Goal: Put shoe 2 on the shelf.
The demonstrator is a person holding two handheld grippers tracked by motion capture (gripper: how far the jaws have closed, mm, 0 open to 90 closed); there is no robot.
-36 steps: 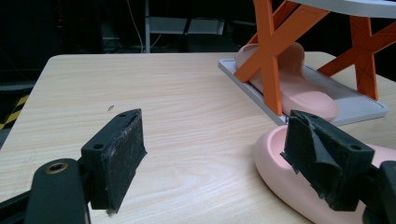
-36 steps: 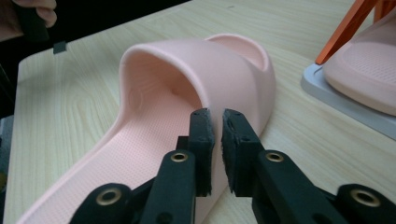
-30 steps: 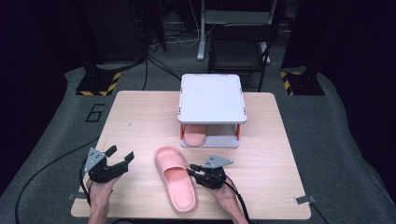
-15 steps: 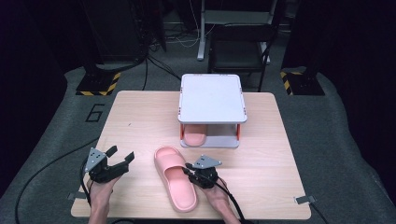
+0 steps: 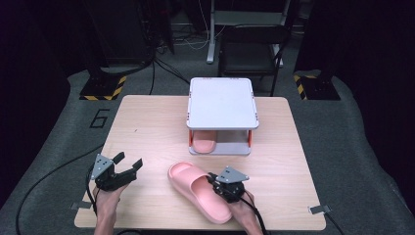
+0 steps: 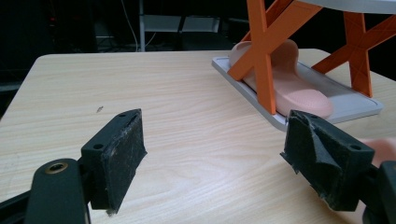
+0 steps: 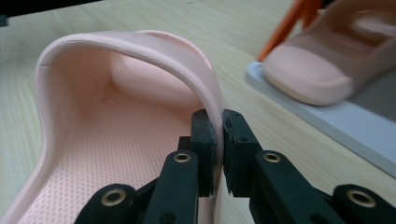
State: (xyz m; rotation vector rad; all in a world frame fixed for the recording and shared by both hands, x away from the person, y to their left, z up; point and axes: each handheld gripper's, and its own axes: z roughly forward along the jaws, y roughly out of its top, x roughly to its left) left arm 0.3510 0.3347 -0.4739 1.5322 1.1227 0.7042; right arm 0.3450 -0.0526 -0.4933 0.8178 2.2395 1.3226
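Note:
A pink slipper (image 5: 200, 191) lies on the wooden table (image 5: 156, 127) near its front edge. My right gripper (image 5: 219, 185) has just been closing and now pinches the slipper's (image 7: 116, 116) strap edge; its pads (image 7: 205, 140) press on the thin rim in the right gripper view. A second pink slipper (image 5: 203, 145) rests on the lower shelf of a small rack (image 5: 222, 103) with a grey top and orange legs; the left gripper view shows that slipper (image 6: 289, 84) too. My left gripper (image 5: 126, 165) hovers open at the front left, with nothing between its fingers (image 6: 116, 154).
Orange crossed legs (image 6: 266, 51) and a grey base tray (image 6: 345, 109) of the rack stand ahead and right of the left gripper. Cables trail off the table's front. A dark chair (image 5: 249, 54) and floor markings lie beyond the far edge.
The right gripper slid left onto the slipper's side and its jaws shut on the strap edge. The left gripper stayed where it was.

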